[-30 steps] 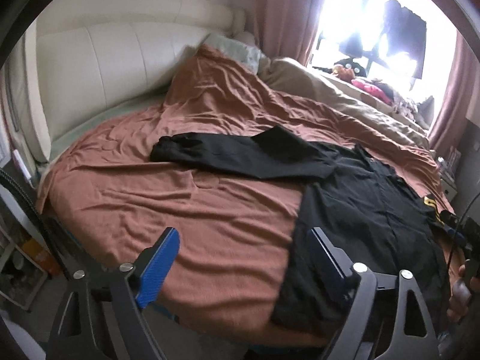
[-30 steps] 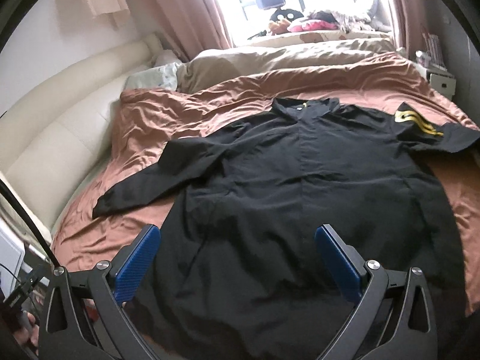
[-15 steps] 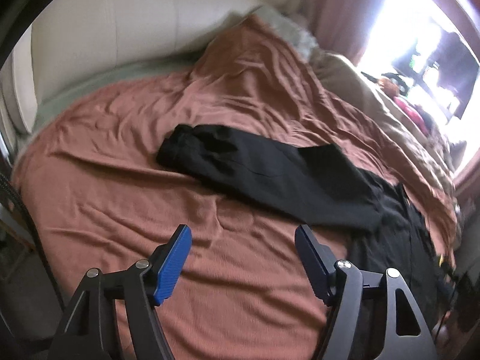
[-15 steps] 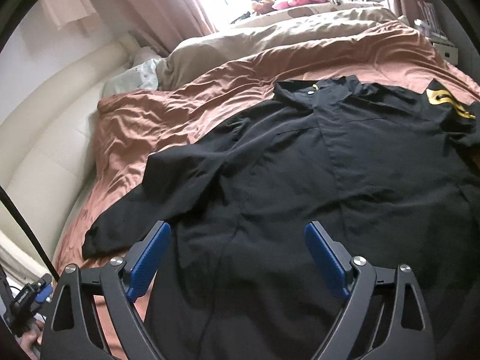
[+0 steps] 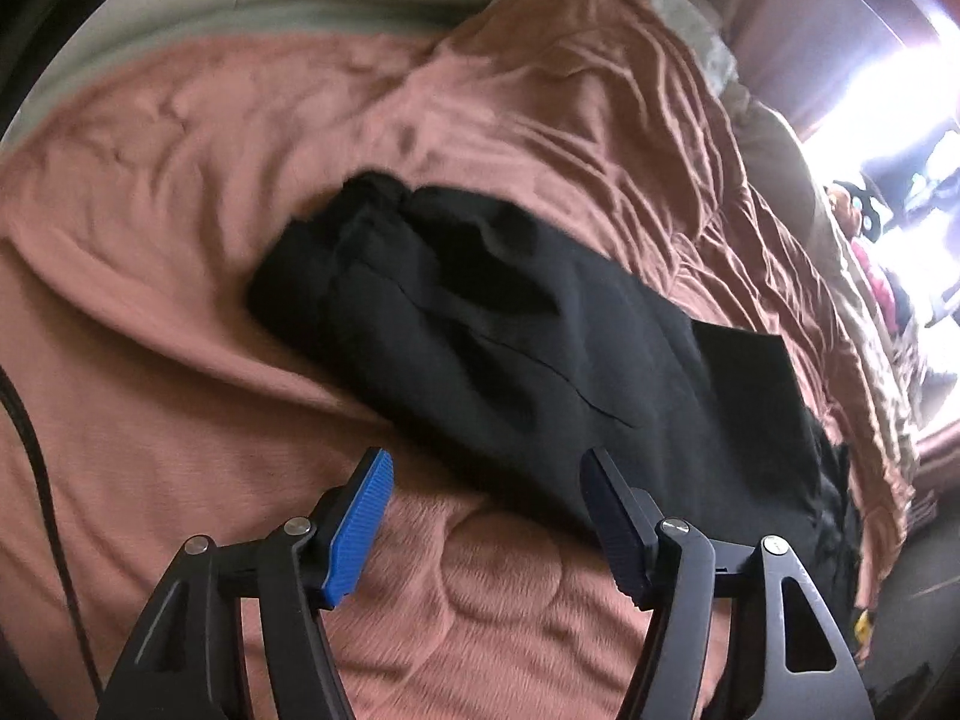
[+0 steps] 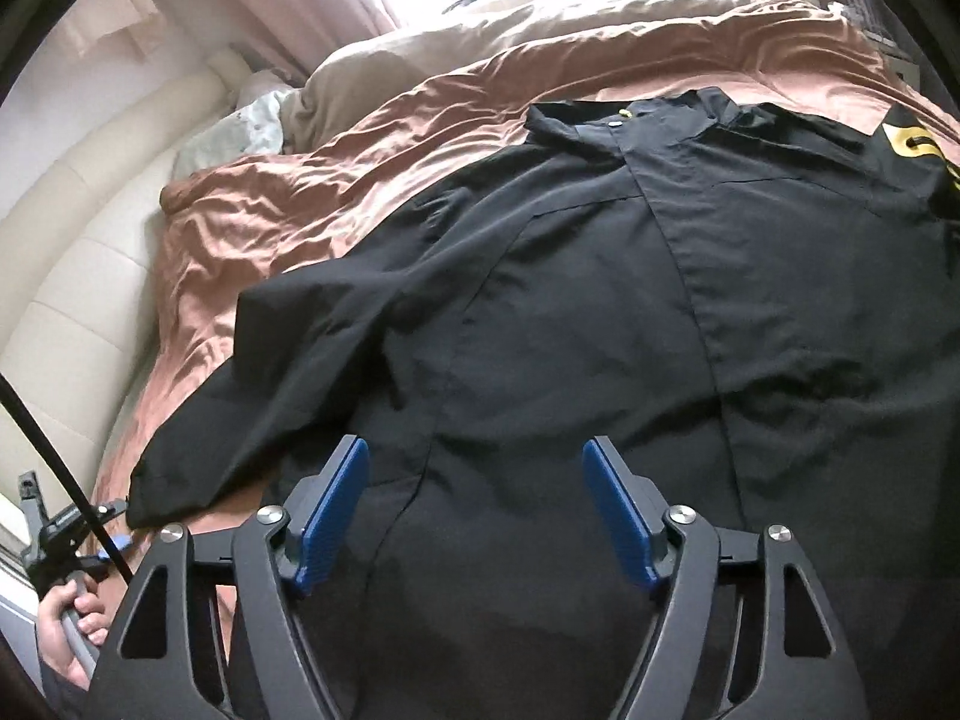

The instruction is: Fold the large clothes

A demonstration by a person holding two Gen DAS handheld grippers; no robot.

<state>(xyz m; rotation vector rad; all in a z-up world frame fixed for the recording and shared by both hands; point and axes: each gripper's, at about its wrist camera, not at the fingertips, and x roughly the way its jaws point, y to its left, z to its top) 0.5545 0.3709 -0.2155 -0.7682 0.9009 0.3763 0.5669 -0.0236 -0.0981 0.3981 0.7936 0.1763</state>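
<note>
**Two open grippers, sleeve fold pending**

Bed (image 5: 180, 420) held the black shirt (image 6: 600, 300) flat, collar at 12 o'clock. Sleeve (image 5: 480, 312) lay twd 10. Left gripper (image 5: 486, 516) and right gripper (image 6: 474, 510) had jaws apart, empty. Best: pinch cuff, fold across w/o dragging.

- The black jacket (image 6: 600, 312) runs off the right wrist view's right and bottom edges; its hem is hidden behind the right gripper (image 6: 474, 510).
- The yellow sleeve emblem (image 6: 918, 147) is cut by the right edge.
- The left wrist view is motion-blurred across the bedspread (image 5: 180, 210).
- Window-side clutter (image 5: 870, 222) is washed out by glare.
</note>
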